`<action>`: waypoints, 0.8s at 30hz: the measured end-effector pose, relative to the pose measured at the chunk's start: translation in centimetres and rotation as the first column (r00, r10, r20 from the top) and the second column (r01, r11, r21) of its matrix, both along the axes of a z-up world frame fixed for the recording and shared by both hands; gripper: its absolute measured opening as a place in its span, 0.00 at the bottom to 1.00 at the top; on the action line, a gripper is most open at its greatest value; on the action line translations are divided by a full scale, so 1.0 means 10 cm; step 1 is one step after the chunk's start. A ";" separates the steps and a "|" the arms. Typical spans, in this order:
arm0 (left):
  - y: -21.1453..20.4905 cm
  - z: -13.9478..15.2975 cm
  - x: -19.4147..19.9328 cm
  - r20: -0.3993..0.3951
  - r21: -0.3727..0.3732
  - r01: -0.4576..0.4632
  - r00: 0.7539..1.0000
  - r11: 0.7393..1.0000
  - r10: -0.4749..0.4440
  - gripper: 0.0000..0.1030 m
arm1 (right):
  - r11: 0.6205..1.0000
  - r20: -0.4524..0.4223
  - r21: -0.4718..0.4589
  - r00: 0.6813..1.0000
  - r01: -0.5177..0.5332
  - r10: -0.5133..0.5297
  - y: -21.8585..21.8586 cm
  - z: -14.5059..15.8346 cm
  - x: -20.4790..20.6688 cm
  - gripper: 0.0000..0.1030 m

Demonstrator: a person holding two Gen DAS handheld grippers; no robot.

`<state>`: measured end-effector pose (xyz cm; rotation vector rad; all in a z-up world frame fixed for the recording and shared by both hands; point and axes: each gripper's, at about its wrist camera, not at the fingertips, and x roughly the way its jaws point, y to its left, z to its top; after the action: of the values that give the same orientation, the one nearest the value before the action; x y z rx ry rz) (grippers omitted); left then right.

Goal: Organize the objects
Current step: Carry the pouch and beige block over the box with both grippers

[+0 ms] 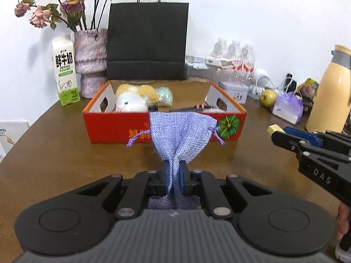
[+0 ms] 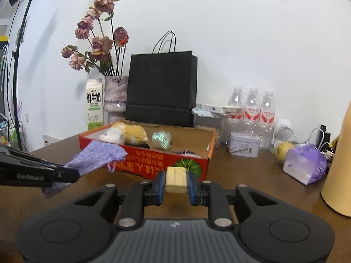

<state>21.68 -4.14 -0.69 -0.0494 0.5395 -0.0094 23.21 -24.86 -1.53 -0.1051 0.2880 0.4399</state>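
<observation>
Two grippers are in use, each closed on one item above the brown wooden surface (image 1: 54, 153). Left gripper (image 1: 174, 175): blue pads clamped on the pinched lower part of a lavender drawstring pouch (image 1: 181, 133); the pouch fans out above the pads, cords hanging at both sides, in front of the near wall of the red cardboard box (image 1: 114, 127). Right gripper (image 2: 176, 183): pads pressed against both sides of a pale yellow rectangular block (image 2: 175, 179), held in front of the box corner bearing the green pumpkin print. Box contents: a white-and-tan plush toy (image 1: 133, 98), an iridescent green item (image 1: 165, 95) beside it, and a dark comb-like item near the front wall. Behind the box: a black paper bag (image 1: 148, 41), a milk carton (image 1: 64, 70) and a vase of dried roses (image 1: 91, 52)
</observation>
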 end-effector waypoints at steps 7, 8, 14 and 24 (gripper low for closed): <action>0.02 0.11 0.22 0.037 0.013 0.003 0.999 1.000 -0.004 0.09 | 1.000 0.001 0.010 1.000 -0.006 0.006 0.18 0.09 0.16 0.19; 0.01 0.11 0.25 0.040 0.015 0.003 0.999 1.000 -0.004 0.09 | 1.000 0.001 0.013 1.000 -0.006 0.006 0.20 0.10 0.19 0.19; 0.02 0.14 0.48 0.064 -0.009 0.001 0.998 1.000 0.000 0.09 | 1.000 0.008 0.016 1.000 0.005 -0.005 0.27 0.14 0.36 0.19; 0.02 0.18 0.80 0.090 -0.017 -0.014 0.996 1.000 0.015 0.09 | 0.999 0.020 0.036 1.000 -0.005 0.005 0.45 0.21 0.70 0.19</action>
<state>29.69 -3.90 1.15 -0.0689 0.4487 -0.0020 30.18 -20.36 0.52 -0.0745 0.2603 0.4487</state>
